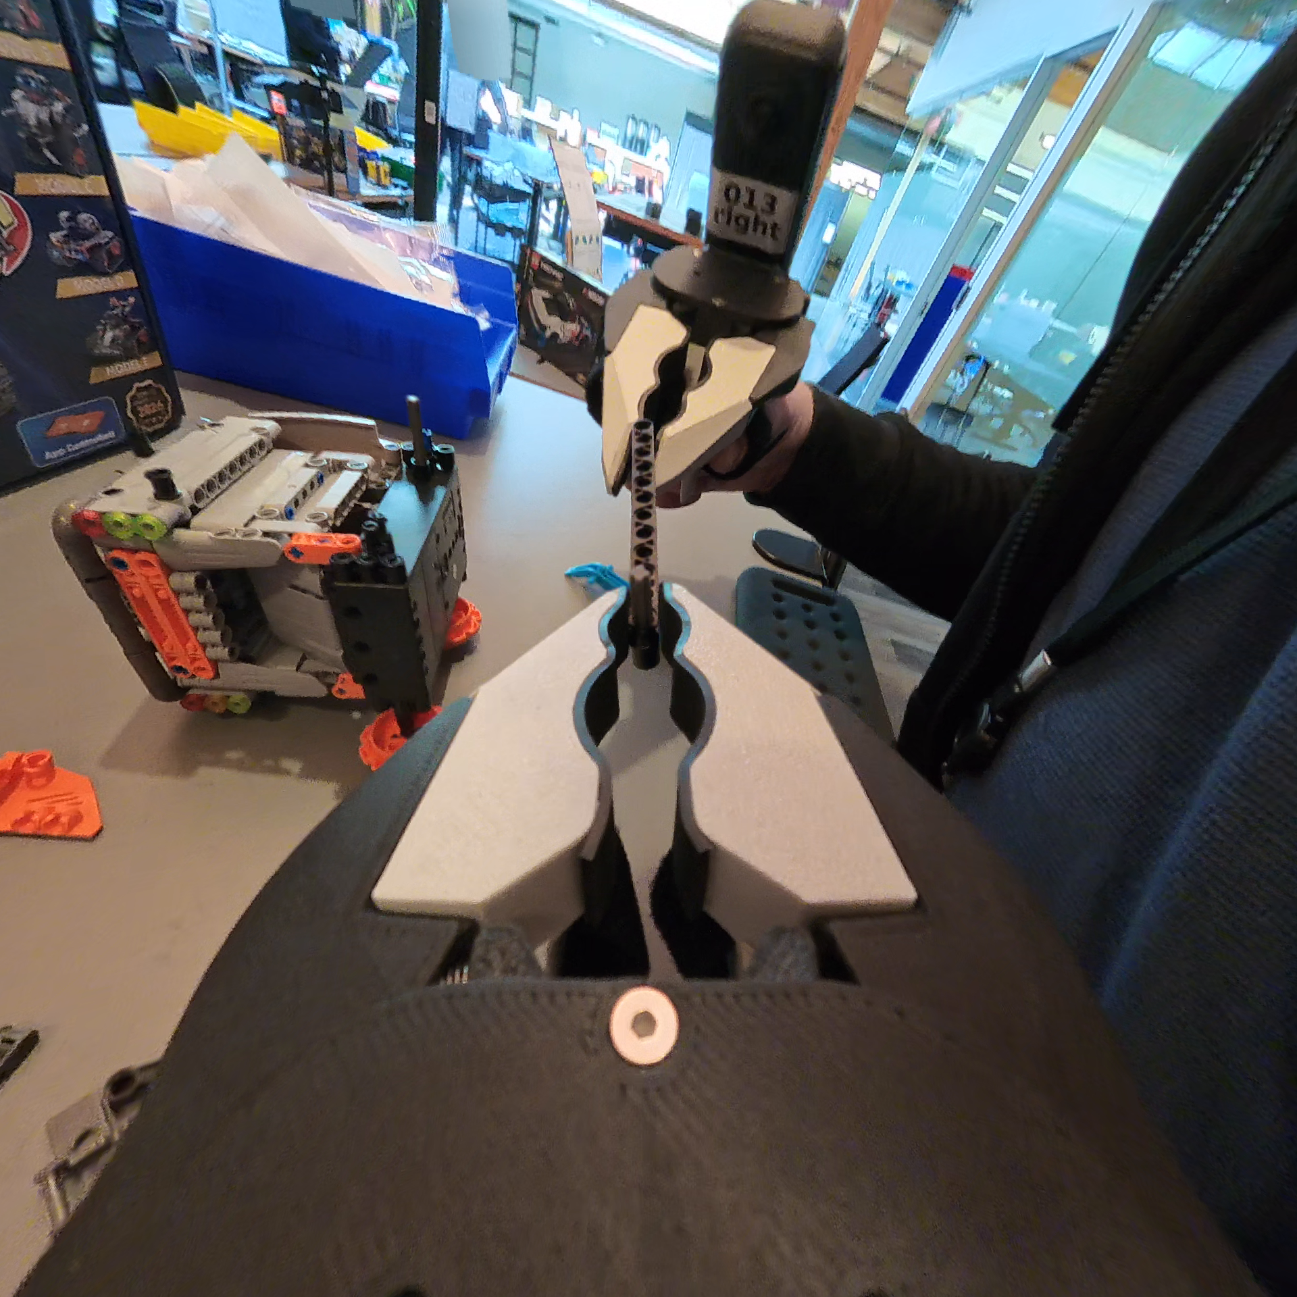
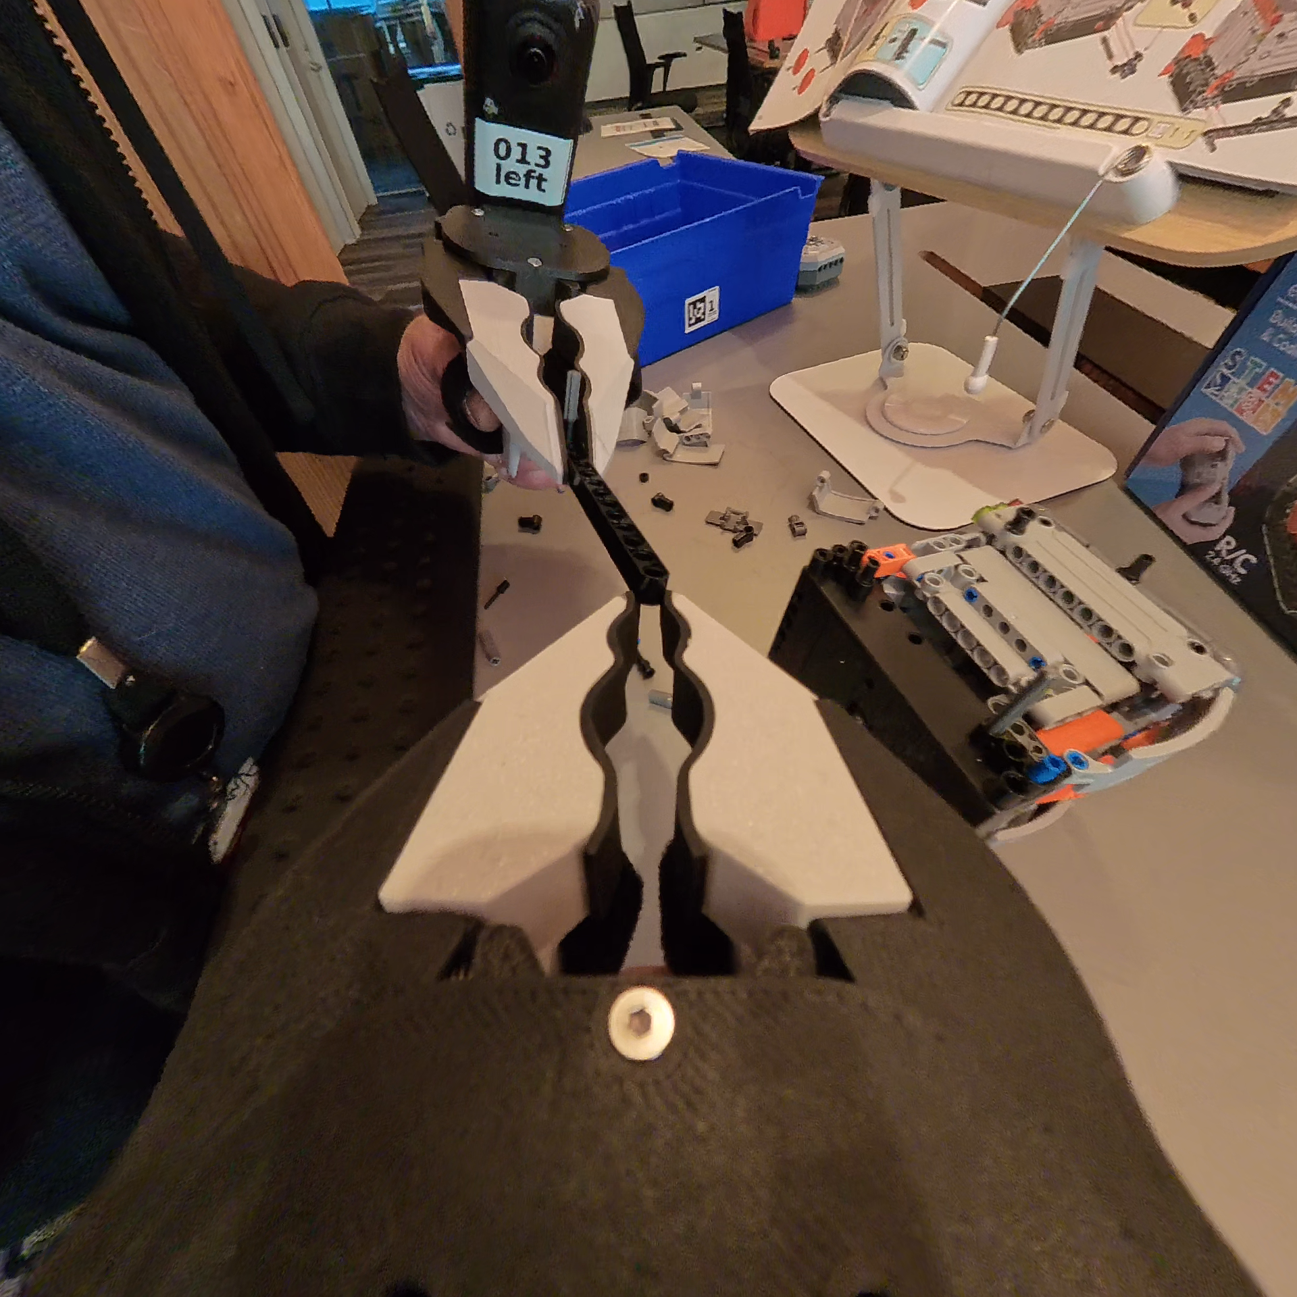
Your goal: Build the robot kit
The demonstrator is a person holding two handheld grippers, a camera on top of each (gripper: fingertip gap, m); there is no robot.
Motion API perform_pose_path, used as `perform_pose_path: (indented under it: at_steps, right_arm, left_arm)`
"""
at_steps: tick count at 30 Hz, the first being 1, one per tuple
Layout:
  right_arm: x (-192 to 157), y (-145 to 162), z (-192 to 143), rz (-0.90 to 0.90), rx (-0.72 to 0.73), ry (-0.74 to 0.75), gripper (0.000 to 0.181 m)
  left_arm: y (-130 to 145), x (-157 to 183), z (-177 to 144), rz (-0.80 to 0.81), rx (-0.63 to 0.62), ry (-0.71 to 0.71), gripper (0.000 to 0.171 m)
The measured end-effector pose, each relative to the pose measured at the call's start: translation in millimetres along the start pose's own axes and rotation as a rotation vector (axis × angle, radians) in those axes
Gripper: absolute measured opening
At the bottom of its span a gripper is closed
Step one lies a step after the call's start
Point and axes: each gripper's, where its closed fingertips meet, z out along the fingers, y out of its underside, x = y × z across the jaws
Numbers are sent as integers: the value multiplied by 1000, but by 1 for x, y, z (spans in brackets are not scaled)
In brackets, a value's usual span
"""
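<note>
A long black beam with holes [image 1: 644, 519] is held in the air between both grippers, above the grey table [image 1: 547, 449]. My left gripper [image 1: 644, 596] is shut on its near end, where a short black pin sits between the fingers. My right gripper [image 1: 642, 477] faces it and is closed around the beam's far end. In the right wrist view, my right gripper [image 2: 649, 600] pinches one end of the beam [image 2: 617, 533], and the left gripper [image 2: 577, 469] grips the other. A grey, black and orange brick-built model [image 1: 267, 575] lies on the table to the left; it also shows in the right wrist view [image 2: 1018, 667].
A blue bin [image 1: 316, 330] and a printed box [image 1: 63, 245] stand behind the model. An orange part [image 1: 45, 793] lies at the left edge. Small loose parts [image 2: 730, 523] are scattered near a white book stand [image 2: 940, 421] holding an open booklet [image 2: 1053, 70]. A person's jacket [image 1: 1158, 772] fills the right. The tips of one gripper are about 6 cm away from the tips of the other.
</note>
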Motion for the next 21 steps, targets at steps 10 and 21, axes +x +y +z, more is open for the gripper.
perform_pose_path:
  at_steps: [10, 21]
  right_arm:
    - [-38, 43, 39, 55, -152, -110, 6]
    - [-18, 82, 75, 65, -322, 38, 7]
  left_arm:
    - [61, 16, -28, -77, -198, -9, 6]
    - [121, 18, -48, -78, -460, 37, 7]
